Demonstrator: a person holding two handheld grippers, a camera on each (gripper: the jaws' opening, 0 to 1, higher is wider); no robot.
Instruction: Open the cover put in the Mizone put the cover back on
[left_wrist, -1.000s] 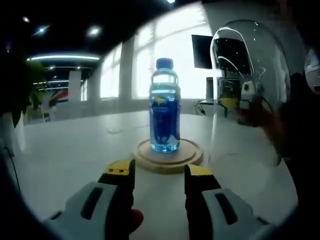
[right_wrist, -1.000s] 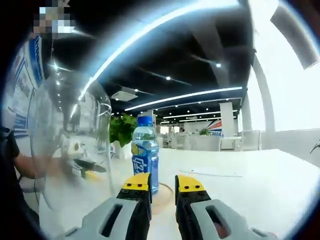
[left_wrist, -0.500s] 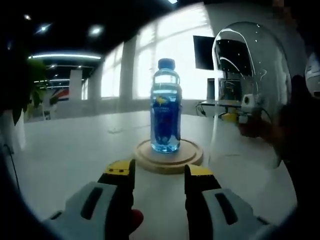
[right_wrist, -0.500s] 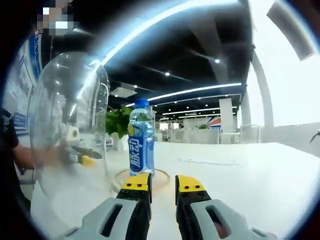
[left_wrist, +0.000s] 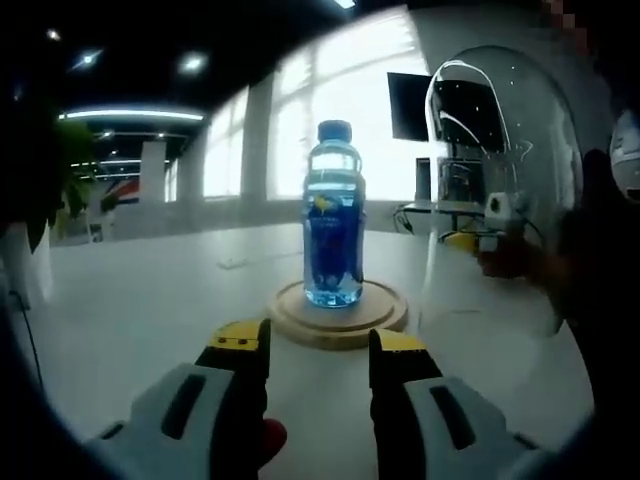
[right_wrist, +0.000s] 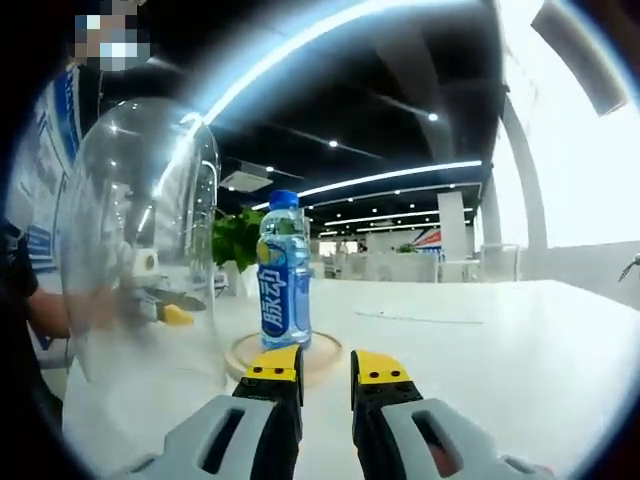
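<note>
Mizone bottle (left_wrist: 333, 215) stands upright on the round wooden base (left_wrist: 338, 315), dead ahead of my left hand-held gripper (left_wrist: 318, 345), jaws parted, empty. Right hand-held gripper (right_wrist: 324, 363) likewise open. Glass dome cover (left_wrist: 497, 180) is off, held beside the bottle. Next: lower the dome over bottle & seat on base.

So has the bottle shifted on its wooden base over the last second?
No. In the left gripper view the bottle stands upright at the middle of the wooden base, as before.

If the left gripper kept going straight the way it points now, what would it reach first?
Most likely the round wooden base, with the Mizone bottle standing on it, straight ahead of the left gripper; depth is unclear.
</note>
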